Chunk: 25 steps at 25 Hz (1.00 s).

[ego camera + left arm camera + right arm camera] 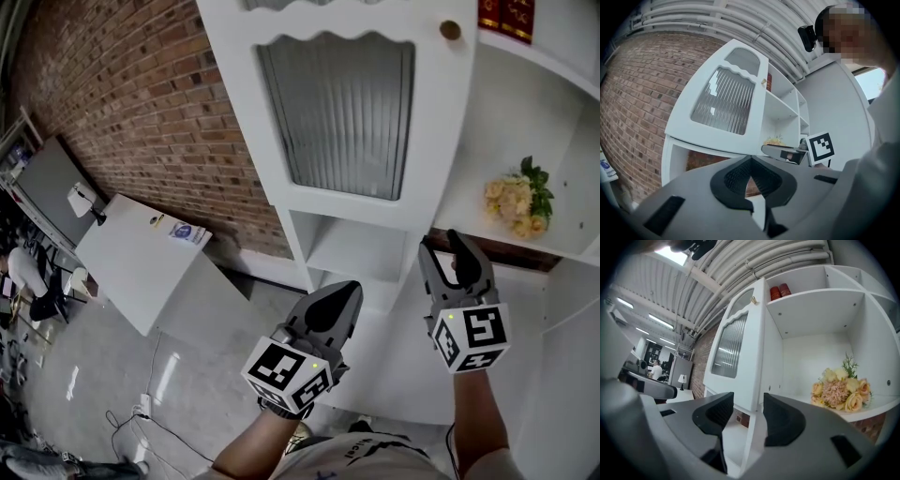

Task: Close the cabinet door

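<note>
The white cabinet door (337, 112) with a ribbed glass pane stands swung open, its round brass knob (450, 30) near the top right corner. My right gripper (448, 246) is open, just below the shelf by the door's free edge. In the right gripper view the door (736, 348) has its edge in line with the gap of the right gripper (749, 404), untouched by the pads. My left gripper (339, 295) is lower and to the left, under the door, jaws shut on nothing. The left gripper view shows the door (722, 103) from its front.
A bunch of pale flowers (517, 199) lies on the open shelf right of the door. Red tins (779, 290) stand on the shelf above. A brick wall (122, 103) runs to the left, with a white table (141, 253) against it. Open compartments (352, 248) sit beneath the door.
</note>
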Each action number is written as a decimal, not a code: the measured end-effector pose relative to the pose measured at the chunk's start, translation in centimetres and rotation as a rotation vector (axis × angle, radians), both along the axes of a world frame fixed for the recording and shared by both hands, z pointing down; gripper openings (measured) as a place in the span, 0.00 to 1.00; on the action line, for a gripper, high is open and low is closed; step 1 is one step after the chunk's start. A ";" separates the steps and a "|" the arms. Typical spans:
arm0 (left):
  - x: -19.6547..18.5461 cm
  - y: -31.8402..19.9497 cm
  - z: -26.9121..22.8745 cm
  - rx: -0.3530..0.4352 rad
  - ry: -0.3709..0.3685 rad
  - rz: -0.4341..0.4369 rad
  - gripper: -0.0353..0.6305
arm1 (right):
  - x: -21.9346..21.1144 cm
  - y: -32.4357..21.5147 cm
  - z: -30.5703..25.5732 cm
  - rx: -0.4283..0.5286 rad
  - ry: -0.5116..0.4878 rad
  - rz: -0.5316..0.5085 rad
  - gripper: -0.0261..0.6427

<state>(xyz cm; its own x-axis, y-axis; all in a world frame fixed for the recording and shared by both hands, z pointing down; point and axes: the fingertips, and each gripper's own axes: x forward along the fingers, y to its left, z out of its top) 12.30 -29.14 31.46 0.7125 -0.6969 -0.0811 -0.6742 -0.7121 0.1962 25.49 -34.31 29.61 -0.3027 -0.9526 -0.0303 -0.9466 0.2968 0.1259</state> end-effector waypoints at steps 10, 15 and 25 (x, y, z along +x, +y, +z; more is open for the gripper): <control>-3.3 3.2 0.1 -0.012 -0.002 0.059 0.07 | -6.4 6.3 1.6 -0.025 -0.029 -0.053 0.19; -5.3 4.8 0.7 -0.020 -0.002 0.090 0.07 | -9.7 8.9 2.8 -0.050 -0.040 -0.064 0.14; -8.6 7.9 0.2 -0.013 -0.001 0.134 0.07 | -14.9 13.2 3.8 -0.066 -0.095 -0.043 0.10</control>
